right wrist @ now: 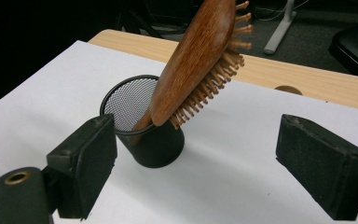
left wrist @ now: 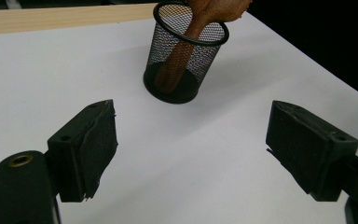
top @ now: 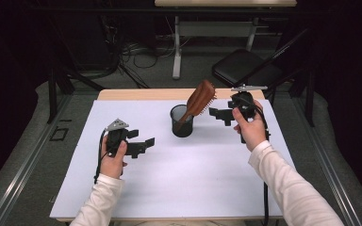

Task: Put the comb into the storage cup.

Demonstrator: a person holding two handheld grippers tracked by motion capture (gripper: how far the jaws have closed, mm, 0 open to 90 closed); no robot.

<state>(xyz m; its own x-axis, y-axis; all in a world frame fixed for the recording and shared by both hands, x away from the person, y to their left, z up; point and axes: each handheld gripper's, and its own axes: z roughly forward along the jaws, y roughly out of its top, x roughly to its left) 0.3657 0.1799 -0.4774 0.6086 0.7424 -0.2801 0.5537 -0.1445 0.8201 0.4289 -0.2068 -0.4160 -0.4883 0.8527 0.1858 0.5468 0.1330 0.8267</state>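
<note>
A brown wooden hairbrush [top: 199, 100] stands handle-down in a black mesh cup [top: 182, 123] near the middle of the white table top, its bristled head leaning up and to the right. In the right gripper view the hairbrush [right wrist: 196, 60] and the mesh cup [right wrist: 144, 126] lie just ahead of the jaws. My right gripper [top: 220, 114] is open, just right of the brush head, with nothing between its fingers. My left gripper [top: 143, 145] hovers over the left part of the table, open and empty, pointing toward the mesh cup [left wrist: 184, 51].
The white sheet [top: 179, 179] covers a wooden table whose far edge [top: 141, 94] shows bare. Beyond it are a black chair [top: 245, 66], a desk leg [top: 176, 47] and cables on the floor. Broad bare sheet lies between the two hands.
</note>
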